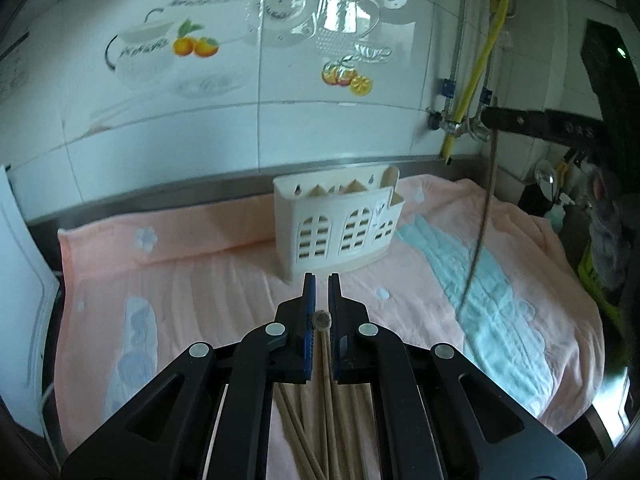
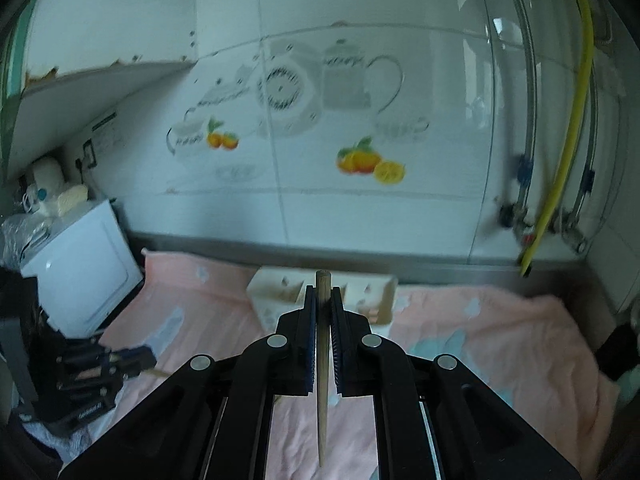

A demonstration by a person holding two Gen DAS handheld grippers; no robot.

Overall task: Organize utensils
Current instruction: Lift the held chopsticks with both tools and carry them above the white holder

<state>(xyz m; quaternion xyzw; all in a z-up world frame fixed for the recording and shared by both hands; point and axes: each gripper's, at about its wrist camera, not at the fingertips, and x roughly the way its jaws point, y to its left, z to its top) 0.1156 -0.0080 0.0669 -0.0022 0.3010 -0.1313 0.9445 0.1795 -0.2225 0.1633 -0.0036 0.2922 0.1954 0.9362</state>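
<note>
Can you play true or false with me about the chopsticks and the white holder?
1. The right gripper holds one chopstick. True.
2. The holder is lying flat on its side. False: it stands upright on the pink towel.
3. The left gripper holds a spoon. False: a chopstick sits between its fingers.
4. More chopsticks lie on the towel below the left gripper. True.
5. The towel is green. False: it is pink with a pale blue stripe.
</note>
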